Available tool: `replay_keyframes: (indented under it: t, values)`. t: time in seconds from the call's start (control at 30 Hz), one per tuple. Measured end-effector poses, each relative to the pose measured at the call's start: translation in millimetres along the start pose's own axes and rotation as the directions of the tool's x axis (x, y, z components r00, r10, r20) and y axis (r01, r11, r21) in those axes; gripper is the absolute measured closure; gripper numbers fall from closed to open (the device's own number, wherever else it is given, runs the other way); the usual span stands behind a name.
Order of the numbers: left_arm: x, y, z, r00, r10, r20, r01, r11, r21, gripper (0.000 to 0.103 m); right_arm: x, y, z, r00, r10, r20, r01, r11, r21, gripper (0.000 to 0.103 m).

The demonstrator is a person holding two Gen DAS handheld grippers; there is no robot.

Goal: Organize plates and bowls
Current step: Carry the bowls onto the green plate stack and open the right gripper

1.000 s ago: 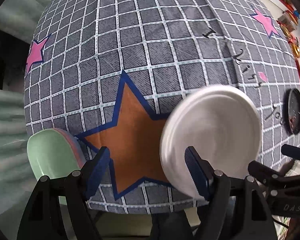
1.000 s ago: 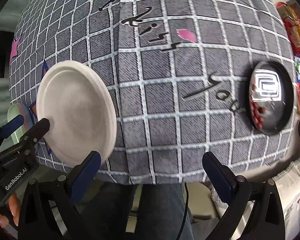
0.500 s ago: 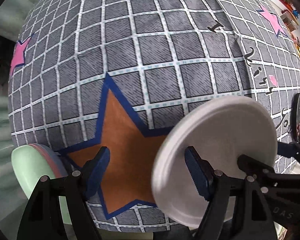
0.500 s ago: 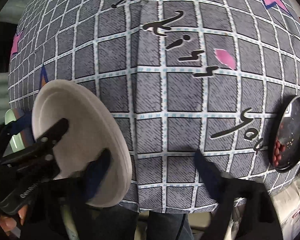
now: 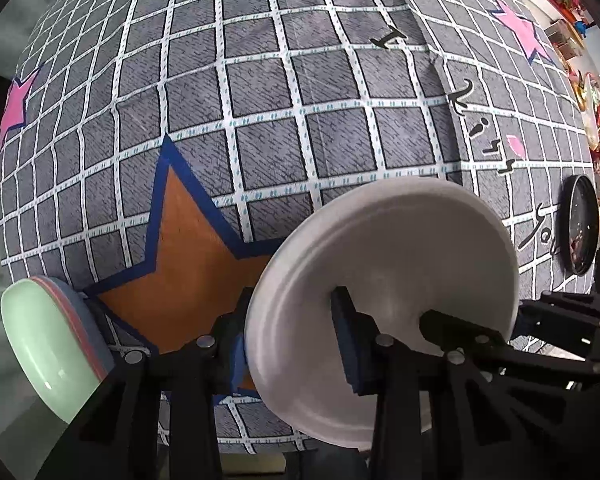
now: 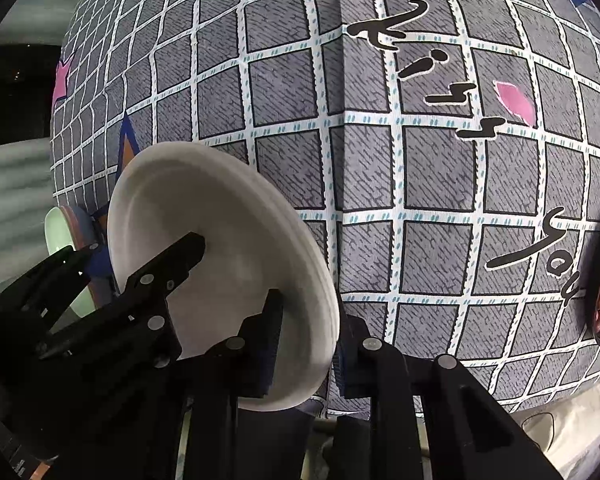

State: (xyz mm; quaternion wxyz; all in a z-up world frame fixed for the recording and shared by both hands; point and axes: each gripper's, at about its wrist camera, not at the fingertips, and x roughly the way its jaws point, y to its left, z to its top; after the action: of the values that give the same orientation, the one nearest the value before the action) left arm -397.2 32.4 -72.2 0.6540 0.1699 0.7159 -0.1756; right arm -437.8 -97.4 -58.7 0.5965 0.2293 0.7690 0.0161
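Left tongs [image 5: 288, 344]: clenched on the near-left rim of the white plate [image 5: 384, 300], one blue pad under the rim, the other on the inner face. Right tongs [image 6: 306, 348]: likewise clenched on the same white plate [image 6: 220, 280], at its near-right rim, one pad inside, one beneath.

White plate: held off the counter [image 5: 260, 100] by both grips, tilted, near the counter's front edge, over the orange star [image 5: 188, 264] printed on the checked grey cloth.

Stack of plates [image 5: 52, 344]: green uppermost, pink and blue edges showing below; at the near-left corner, just left of the orange star and apart from the white plate. Judged the likely destination.

Black dish [image 5: 580, 228]: far right, holding red bits; well apart from the rest.

Step in hand, as judged: carrying the white plate to the stack.

Handling notes:
- Keep both grips even; a twist between the two could lever the rim out of one pair of pads.
- Level the plate before lowering it.
- Centre it over the green plate, which overhangs the corner, then set it down gently.
- Release one side first only once the plate is bearing on the stack.
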Motion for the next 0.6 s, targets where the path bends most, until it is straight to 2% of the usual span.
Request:
replay_keyframes:
  t: [0.4,0.6]
  values:
    - [-33,-11,-21,0.999,-0.021,0.042,0.022,0.999,-0.034,0.063,-15,12,-12,0.999,-0.032,0.013,0.032,0.999,-0.028,0.078]
    - [-55,1,-27,0.997,-0.022,0.078,0.024,0.999,-0.021,0.064,-29,23,-22,0.998,-0.039,0.042,0.041,0.999,-0.027,0.078]
